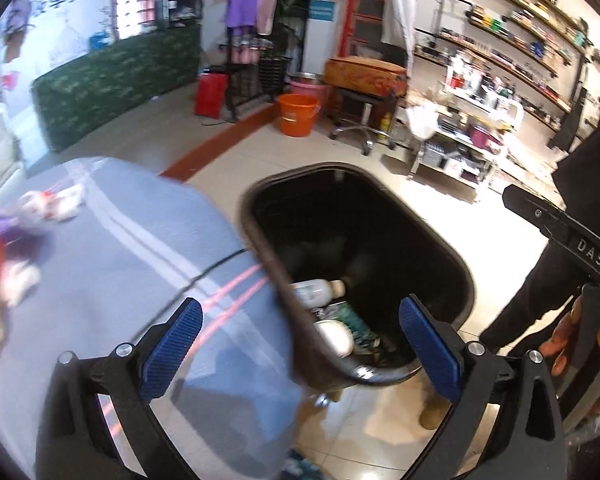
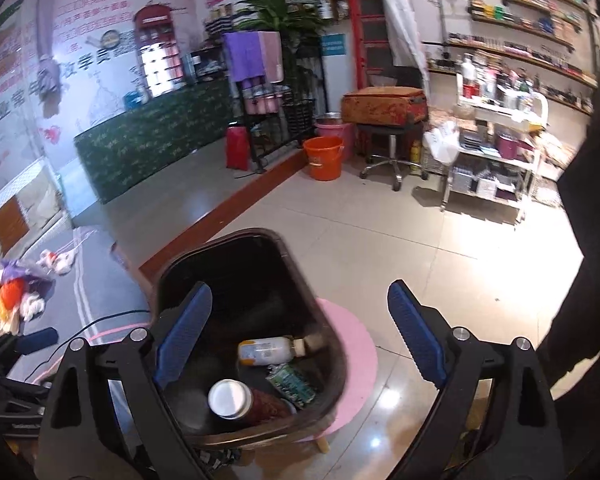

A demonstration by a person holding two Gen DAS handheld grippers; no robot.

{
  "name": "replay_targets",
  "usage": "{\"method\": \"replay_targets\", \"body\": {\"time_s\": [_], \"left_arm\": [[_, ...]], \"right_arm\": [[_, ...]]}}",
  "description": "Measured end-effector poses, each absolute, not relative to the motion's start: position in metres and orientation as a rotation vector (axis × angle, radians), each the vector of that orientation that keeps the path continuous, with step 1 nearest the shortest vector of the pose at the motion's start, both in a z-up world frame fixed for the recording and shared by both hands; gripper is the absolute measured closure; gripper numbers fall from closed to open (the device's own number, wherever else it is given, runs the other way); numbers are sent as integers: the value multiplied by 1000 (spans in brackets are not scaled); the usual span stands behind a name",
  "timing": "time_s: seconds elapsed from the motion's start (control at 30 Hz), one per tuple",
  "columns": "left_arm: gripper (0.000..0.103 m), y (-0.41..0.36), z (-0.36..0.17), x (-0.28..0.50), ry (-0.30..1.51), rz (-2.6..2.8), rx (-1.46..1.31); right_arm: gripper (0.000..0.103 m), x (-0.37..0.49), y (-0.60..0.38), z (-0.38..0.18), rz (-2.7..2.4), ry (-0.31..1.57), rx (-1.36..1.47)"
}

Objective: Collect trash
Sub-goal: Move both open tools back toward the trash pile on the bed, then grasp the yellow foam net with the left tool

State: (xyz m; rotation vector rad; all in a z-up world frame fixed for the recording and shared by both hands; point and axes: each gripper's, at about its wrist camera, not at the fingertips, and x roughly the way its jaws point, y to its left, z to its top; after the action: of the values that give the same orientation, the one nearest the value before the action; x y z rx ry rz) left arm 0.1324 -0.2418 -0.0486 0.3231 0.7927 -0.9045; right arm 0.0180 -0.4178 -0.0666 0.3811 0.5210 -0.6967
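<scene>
- Both tools are wide open with nothing between the blue pads: left tool (image 1: pixel 300 336) and right tool (image 2: pixel 300 328) both hang over the black trash bin (image 2: pixel 172 280).
- Bin sits on a pink stool (image 2: pixel 360 360), right beside the grey-clothed table (image 1: pixel 120 260).
- Inside the bin: a clear bottle (image 2: pixel 266 351), a white-lidded cup (image 2: pixel 230 398) and a green wrapper (image 2: pixel 292 384).
- More trash on the table: a crumpled white wad (image 1: pixel 60 202) and a purple-orange pile (image 2: pixel 14 284), well apart from the bin.
</scene>
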Motion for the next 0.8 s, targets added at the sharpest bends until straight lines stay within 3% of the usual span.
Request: {"method": "replay_targets", "body": {"time_s": [0.8], "left_arm": [[6,2,-38,218,771,-325,126]], "right_arm": [[14,185,-221,-73,-26,700,211]]}}
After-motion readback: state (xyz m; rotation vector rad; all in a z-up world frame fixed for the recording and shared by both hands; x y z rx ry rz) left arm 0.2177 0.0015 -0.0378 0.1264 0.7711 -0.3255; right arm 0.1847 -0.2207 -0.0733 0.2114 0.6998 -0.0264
